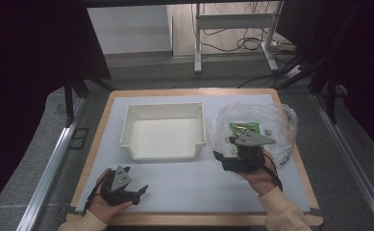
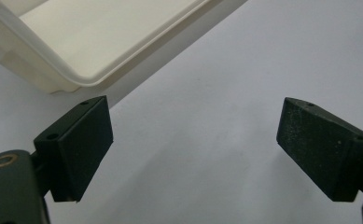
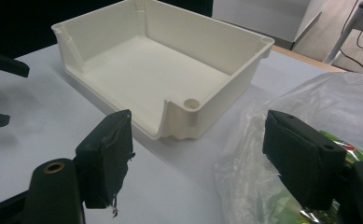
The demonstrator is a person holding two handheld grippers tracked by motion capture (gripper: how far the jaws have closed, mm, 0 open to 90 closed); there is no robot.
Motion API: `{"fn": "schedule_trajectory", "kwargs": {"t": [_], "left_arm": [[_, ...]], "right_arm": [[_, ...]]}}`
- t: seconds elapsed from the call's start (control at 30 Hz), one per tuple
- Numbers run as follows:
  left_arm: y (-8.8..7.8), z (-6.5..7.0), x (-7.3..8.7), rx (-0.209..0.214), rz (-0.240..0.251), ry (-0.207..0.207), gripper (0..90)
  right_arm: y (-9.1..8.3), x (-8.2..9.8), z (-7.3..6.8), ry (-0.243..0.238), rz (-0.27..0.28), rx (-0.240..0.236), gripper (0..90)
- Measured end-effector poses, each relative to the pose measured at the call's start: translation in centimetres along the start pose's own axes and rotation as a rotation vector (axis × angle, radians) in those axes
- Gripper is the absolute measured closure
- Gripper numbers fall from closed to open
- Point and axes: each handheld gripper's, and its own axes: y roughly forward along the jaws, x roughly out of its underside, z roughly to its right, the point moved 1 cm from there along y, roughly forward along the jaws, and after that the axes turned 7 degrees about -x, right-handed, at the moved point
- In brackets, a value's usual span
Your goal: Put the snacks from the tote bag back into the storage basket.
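Two grippers with wide jaws beside a white tray and a crinkled bag

The right gripper (image 1: 228, 156) hangs at the near edge of the clear plastic bag (image 1: 271, 118), nothing between its matte black pads; green packet (image 1: 244, 129) lies inside it. The left gripper (image 1: 137, 188) rests open on the smooth grey table (image 1: 184, 185), near the rectangular, glossy tray (image 1: 163, 151)

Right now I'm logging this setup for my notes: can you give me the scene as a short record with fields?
surface: pale sheet on a wood-edged table
bin: white open tray, nothing inside, at the middle of the table
bag: clear plastic bag beside the tray, green packet inside
left claw: jaws open, nothing between them, low over the near edge
right claw: jaws open, at the bag's near edge, nothing gripped
hands: one on each claw
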Motion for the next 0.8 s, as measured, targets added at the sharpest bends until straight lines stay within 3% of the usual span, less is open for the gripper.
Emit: {"fn": "schedule_trajectory", "kwargs": {"t": [0.23,0.47,0.8], "left_arm": [[-0.1,0.1,0.0,0.001,0.005,-0.007,10.9],[-0.2,0.0,0.0,0.008,0.007,-0.004,10.9],[-0.4,0.0,0.0,0.012,0.012,-0.011,10.8]], "right_arm": [[-0.1,-0.5,1.4,0.028,0.002,-0.004,26.3],[0.3,-0.7,2.9,0.058,-0.021,0.031,26.5],[2.0,-2.3,5.0,0.08,-0.026,0.053,27.0]]}}
